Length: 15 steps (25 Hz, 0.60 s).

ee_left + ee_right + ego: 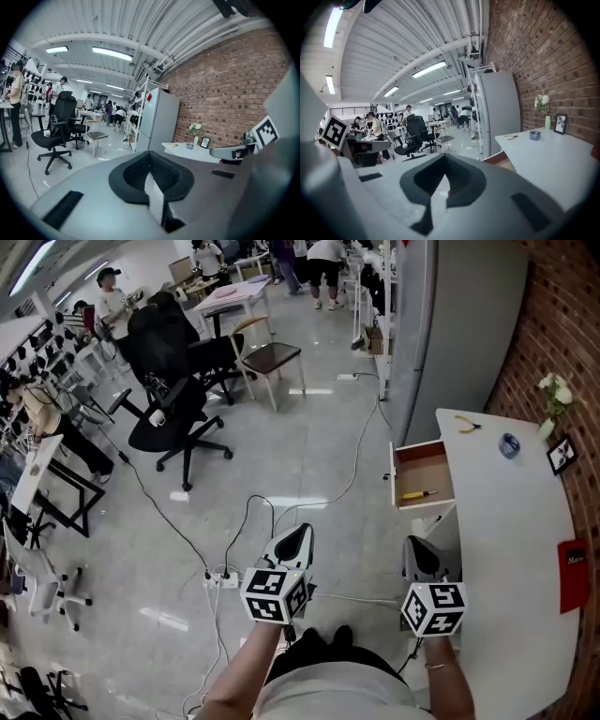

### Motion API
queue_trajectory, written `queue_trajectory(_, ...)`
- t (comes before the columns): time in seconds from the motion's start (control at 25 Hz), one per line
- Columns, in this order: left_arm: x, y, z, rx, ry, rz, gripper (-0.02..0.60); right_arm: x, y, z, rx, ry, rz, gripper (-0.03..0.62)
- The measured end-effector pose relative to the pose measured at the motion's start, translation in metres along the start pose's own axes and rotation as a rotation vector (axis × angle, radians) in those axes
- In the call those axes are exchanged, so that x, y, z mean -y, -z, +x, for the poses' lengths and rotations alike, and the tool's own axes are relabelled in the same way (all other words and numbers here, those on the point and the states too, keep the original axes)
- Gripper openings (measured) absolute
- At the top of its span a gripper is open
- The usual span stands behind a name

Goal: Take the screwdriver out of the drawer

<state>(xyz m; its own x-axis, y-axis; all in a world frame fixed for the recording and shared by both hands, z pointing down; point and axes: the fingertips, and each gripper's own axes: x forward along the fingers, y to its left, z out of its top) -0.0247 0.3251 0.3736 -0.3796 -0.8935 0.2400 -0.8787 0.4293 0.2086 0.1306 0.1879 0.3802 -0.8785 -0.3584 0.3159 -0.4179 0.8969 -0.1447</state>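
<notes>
Yellow-handled screwdriver (418,494) is lying inside the open wooden drawer (424,461), flat along its 6 o'clock wall. The handle is pointing toward 9 o'clock and the dark shaft toward 3 o'clock.

The drawer is standing pulled out from the 9 o'clock edge of the white bench (506,549). A tall grey cabinet (441,324) is standing at 12 o'clock from the drawer.

Right tongs (419,545) are hovering at 6 o'clock from the drawer, over the bench's 9 o'clock edge and well apart from the screwdriver. In the right gripper view the jaws are sitting clenched tip to tip, gripping nothing.

Left tongs (300,532) are hanging at 9 o'clock from the right tongs, over the grey floor (309,446). In the left gripper view the jaws are likewise closed together, gripping nothing. Both tongs are pointing toward 12 o'clock.

Resting on the bench top:
- Yellow-handled pliers (467,424) are lying at 1 o'clock from the drawer.
- A blue tape roll (509,444) is lying at 3 o'clock from the pliers.
- White flowers in a small vase (555,395) are standing by the brick wall.
- A black picture frame (562,454) is standing at 6 o'clock from the vase.
- A flat red object (572,576) is lying at the 3 o'clock edge.

On the floor, a white power strip (223,579) is lying at 9 o'clock from the left tongs, and a black office chair (173,413) is standing at 11 o'clock.
</notes>
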Motion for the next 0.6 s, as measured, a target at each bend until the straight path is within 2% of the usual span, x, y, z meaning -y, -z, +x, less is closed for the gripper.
queue_trajectory(0.28,0.005,-0.001,0.01,0.007,0.0,0.014,-0.002,0.01,0.002,0.004,-0.009,0.005,0.005,0.002)
queue_trajectory(0.6,0.005,-0.005,0.016,0.016,0.01,0.0,0.121,0.011,0.003,0.004,-0.007,0.007,0.005,0.002)
